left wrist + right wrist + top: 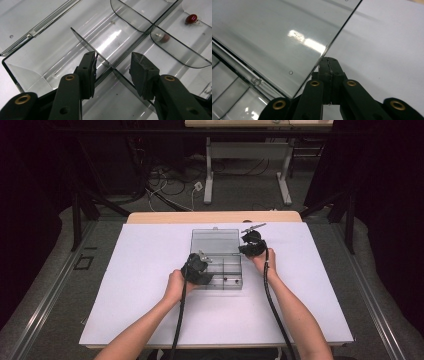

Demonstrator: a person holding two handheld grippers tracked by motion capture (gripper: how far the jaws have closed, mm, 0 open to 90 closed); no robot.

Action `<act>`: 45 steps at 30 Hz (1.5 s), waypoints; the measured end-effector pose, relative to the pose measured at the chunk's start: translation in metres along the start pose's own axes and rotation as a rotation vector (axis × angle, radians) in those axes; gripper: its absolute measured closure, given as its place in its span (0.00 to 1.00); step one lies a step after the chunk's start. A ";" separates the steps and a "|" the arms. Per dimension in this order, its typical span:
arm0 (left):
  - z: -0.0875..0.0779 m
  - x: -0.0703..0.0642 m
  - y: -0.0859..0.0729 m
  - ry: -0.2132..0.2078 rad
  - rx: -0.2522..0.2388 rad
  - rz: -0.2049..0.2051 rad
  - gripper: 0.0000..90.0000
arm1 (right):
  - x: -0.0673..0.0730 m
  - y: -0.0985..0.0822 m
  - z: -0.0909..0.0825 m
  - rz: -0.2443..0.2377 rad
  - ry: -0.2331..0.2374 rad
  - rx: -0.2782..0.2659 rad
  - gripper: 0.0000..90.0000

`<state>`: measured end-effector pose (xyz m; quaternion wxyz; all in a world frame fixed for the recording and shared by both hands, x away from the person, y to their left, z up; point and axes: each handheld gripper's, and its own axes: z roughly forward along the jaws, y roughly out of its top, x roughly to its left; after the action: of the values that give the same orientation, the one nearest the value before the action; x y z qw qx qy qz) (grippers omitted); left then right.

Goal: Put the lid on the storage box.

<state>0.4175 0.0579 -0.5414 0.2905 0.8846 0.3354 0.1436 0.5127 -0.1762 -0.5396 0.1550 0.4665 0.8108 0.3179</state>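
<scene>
A white table (150,285) carries a clear plastic box (216,259) lying open near its middle, lid (274,32) folded flat on the box's far side. The left gripper (112,68) hangs over the box's near-left compartments, jaws partly open and holding nothing, astride a thin divider (87,47) with the left pad touching it. The right gripper (329,62) sits at the lid's right edge, jaws pressed together with nothing seen between them; two red beads (191,18) lie in compartments beyond the divider.
</scene>
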 end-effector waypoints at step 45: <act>0.000 0.000 0.000 0.000 0.000 0.001 0.62 | 0.005 0.009 -0.031 -0.103 -0.017 -0.206 1.00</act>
<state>0.4175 0.0578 -0.5414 0.2905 0.8847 0.3351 0.1437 0.4989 -0.1797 -0.5096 0.2253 0.4086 0.7952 0.3872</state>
